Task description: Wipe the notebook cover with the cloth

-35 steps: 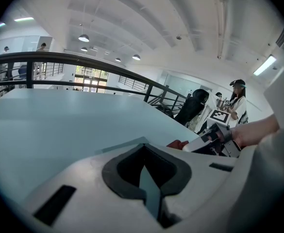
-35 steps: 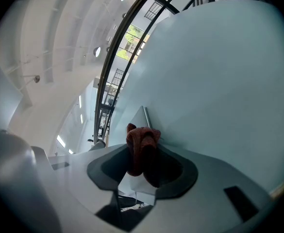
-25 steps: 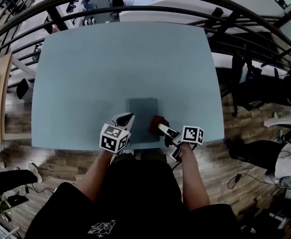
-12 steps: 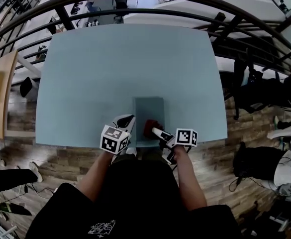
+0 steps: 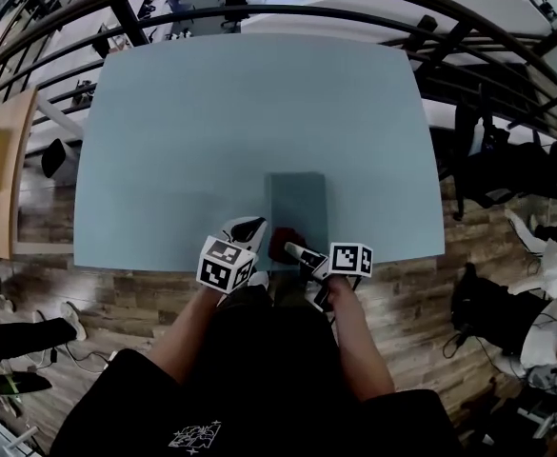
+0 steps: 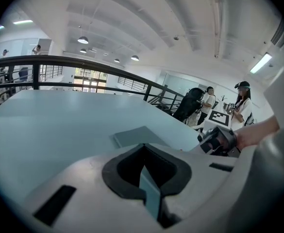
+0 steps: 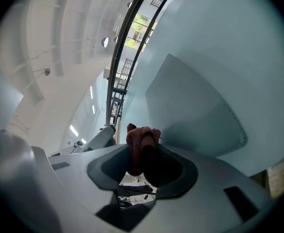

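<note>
Pale blue tabletop (image 5: 211,141) has a flat grey-blue rectangular notebook (image 5: 297,203) at 6 o'clock by the near edge. Right gripper (image 5: 290,248) is clamped on a bunched dark red cloth (image 7: 142,144) at the notebook's 7 o'clock corner. Left gripper (image 5: 250,225) sits just beside it, jaws closed on nothing.

Table (image 5: 192,131) lies bare left, right and beyond — only the flat notebook (image 5: 297,198) ahead. Left gripper (image 5: 248,227) and right gripper (image 5: 291,248), cloth (image 5: 280,240) clamped, crowd the near edge; railing (image 5: 288,12) rims the far side.
</note>
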### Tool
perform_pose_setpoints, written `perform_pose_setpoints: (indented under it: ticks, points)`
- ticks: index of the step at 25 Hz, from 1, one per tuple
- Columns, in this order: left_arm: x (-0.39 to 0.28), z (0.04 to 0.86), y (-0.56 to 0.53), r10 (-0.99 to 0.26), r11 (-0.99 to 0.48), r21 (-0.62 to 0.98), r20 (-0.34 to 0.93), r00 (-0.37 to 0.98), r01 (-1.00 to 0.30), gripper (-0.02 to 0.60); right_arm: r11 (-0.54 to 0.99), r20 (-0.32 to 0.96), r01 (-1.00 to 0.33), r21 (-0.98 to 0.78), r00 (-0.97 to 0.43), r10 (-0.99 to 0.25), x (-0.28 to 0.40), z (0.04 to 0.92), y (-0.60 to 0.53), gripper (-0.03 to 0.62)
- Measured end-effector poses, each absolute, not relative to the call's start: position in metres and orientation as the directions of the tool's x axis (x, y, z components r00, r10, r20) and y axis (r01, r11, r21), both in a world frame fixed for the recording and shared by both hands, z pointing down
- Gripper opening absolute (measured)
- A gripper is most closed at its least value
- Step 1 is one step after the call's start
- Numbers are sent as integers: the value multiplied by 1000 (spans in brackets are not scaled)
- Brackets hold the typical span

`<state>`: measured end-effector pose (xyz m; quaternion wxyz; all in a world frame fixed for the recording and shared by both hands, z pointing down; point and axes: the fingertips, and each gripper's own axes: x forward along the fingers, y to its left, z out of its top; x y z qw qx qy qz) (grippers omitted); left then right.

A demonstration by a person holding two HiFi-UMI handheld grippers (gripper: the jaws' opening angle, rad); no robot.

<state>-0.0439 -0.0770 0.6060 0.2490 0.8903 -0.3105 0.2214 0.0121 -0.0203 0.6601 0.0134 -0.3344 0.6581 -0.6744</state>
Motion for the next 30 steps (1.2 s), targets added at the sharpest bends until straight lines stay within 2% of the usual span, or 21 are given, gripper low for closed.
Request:
perform_pose_setpoints:
  ticks: [9, 30]
  points:
    - [-51, 620, -67, -406, -687, 322, 572, 713, -651, 8, -150, 467, -450, -880, -763, -447, 2, 673, -20, 150]
    - [-8, 619, -67, -377, -714, 325, 568, 732, -620, 8, -207, 483, -444, -872, -709, -513, 82, 675, -9, 150]
